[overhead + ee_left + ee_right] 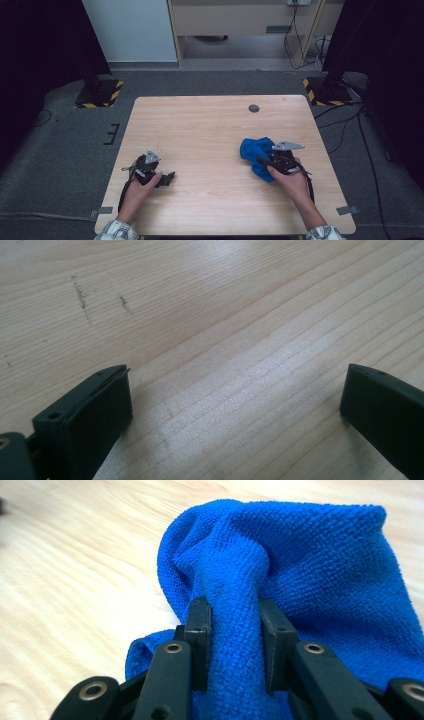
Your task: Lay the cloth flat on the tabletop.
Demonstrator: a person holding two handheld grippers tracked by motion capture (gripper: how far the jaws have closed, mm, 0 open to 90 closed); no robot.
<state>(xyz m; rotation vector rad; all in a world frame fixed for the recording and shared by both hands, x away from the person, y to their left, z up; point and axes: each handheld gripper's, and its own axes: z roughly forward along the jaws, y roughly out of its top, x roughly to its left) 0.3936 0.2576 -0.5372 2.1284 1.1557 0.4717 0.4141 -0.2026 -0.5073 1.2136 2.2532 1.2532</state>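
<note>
A crumpled blue microfibre cloth [256, 152] lies on the right half of the wooden table [210, 125]. My right gripper [264, 161], held in the person's right hand, is shut on the cloth. In the right gripper view its two black pads [200, 630] pinch a raised fold of the blue cloth [310, 565] between them. My left gripper [167, 178] rests low over the table at the front left, in the person's left hand. In the left gripper view its jaws stand wide apart with only bare wood [225, 340] between them, so the left gripper [235, 410] is open.
A small dark round mark [254, 108] sits near the table's far edge. Beyond the table lie grey carpet, black stands with yellow-black striped bases [100, 92], and cables [345, 125] on the right.
</note>
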